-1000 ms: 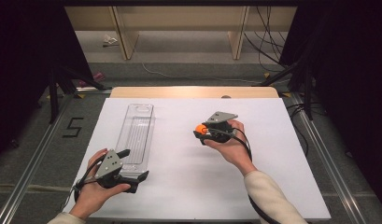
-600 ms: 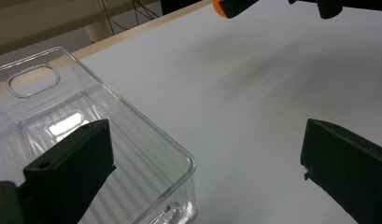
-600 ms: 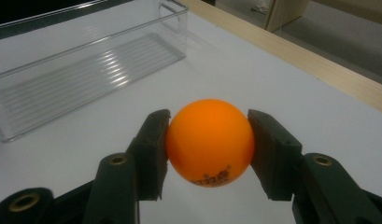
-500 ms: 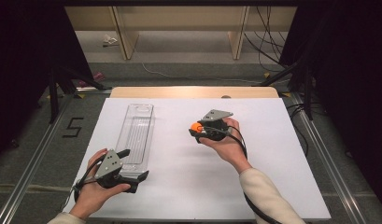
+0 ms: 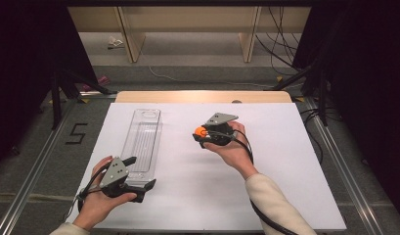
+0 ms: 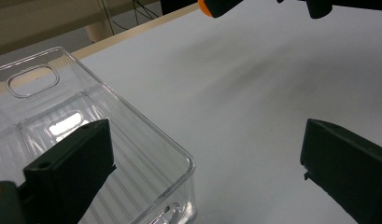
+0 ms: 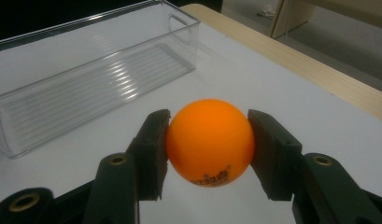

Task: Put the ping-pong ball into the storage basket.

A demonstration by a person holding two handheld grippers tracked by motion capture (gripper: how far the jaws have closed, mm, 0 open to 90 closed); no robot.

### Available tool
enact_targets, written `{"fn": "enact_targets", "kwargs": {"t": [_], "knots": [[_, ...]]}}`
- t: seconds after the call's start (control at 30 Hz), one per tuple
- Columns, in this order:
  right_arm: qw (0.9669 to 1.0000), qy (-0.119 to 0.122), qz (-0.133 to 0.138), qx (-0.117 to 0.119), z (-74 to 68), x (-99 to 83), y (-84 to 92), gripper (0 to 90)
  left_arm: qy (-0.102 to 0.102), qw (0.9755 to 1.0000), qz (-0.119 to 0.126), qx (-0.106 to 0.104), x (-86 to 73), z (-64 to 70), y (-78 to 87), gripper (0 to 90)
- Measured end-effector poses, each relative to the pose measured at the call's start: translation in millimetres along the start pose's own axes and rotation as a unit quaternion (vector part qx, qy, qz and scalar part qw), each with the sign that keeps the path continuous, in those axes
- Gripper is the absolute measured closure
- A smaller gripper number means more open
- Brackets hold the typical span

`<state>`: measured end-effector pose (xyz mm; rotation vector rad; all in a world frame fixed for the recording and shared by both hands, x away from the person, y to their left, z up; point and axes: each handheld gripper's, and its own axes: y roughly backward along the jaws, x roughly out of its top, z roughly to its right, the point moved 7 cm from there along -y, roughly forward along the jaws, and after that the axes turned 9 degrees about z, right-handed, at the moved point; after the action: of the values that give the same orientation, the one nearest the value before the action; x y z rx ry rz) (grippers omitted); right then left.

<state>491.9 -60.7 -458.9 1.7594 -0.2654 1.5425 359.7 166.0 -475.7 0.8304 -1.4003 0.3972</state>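
Observation:
An orange ball [image 7: 209,140] sits squeezed between the two black pads of my right gripper [image 7: 209,127], which is shut on it. In the high view that gripper [image 5: 200,135] hovers over the middle of the white table, the ball [image 5: 201,131] pointing left toward a long clear plastic tray [image 5: 143,139]. My left gripper [image 5: 140,173] rests at the tray's near end, open. Its one jaw stands over the tray's inside [image 6: 62,135], the other out over bare table, so the tray's corner lies between them untouched. The ball's edge [image 6: 205,5] peeks in at the top of the left gripper view.
The white table top [image 5: 285,161] has a wooden strip [image 5: 202,96] along its far edge. Beyond it are shelf legs and loose cables on the floor. A "5" mark [image 5: 76,133] lies on the floor to the left. Dark frame posts stand at both sides.
My right gripper, with the ball in it, has drifted a little to the left, toward the tray. The left gripper has stayed where it was.

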Motion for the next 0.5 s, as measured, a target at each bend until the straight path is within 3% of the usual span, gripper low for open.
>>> {"fn": "enact_targets", "kwargs": {"t": [0.5], "knots": [[1.0000,0.001,0.004,0.006,-4.8,9.7,-8.6,51.4,0.000,1.0000,0.000,0.000,-0.3,0.2,-0.4,2.3]]}}
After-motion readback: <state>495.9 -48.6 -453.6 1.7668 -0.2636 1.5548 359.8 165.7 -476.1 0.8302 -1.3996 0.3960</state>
